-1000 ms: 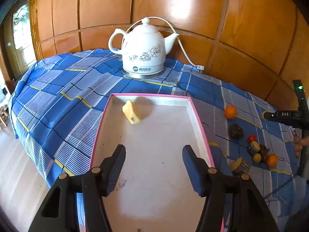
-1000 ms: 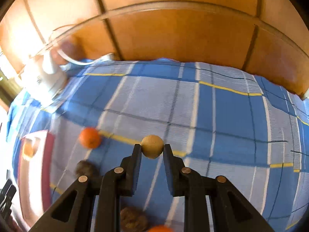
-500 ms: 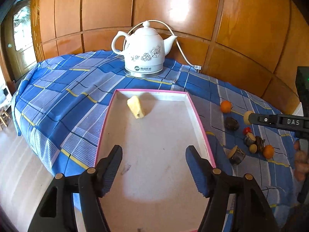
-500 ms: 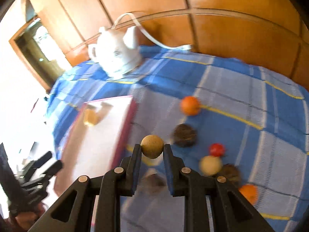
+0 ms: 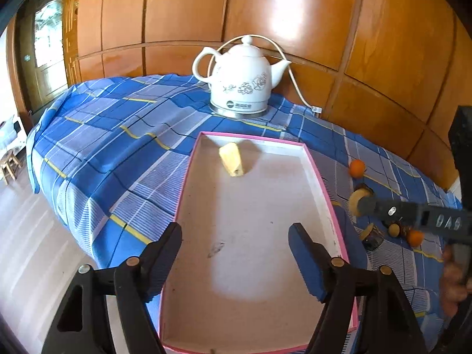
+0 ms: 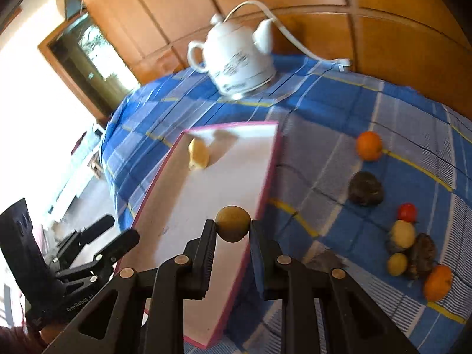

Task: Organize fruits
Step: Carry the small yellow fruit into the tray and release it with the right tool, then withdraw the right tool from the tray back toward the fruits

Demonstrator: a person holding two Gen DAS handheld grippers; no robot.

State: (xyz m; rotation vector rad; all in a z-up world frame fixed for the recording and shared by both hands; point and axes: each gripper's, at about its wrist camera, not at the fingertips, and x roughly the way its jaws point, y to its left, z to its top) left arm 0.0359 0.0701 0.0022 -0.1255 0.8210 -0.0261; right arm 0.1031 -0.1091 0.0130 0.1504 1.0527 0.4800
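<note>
My right gripper (image 6: pixel 233 230) is shut on a small round yellow-brown fruit (image 6: pixel 233 222) and holds it in the air above the right rim of the pink-edged white tray (image 6: pixel 267 177). The same gripper shows at the right of the left wrist view (image 5: pixel 358 205). A yellow fruit piece (image 5: pixel 232 159) lies at the tray's far end, also in the right wrist view (image 6: pixel 199 153). My left gripper (image 5: pixel 234 242) is open and empty above the near half of the tray (image 5: pixel 320 183). Oranges (image 6: pixel 368 145), a red fruit (image 6: pixel 407 211), yellow fruits (image 6: pixel 402 234) and dark fruits (image 6: pixel 365 188) lie on the cloth right of the tray.
A white kettle (image 5: pixel 243 88) with a cord stands behind the tray by the wooden wall. The blue checked cloth (image 5: pixel 118 135) covers the table and drops off at the left edge towards the floor. A small stool (image 5: pixel 10 162) stands on the floor far left.
My right gripper has swung left with the fruit, from over the cloth to over the tray's right rim. My left gripper has drawn back and risen a little, still open.
</note>
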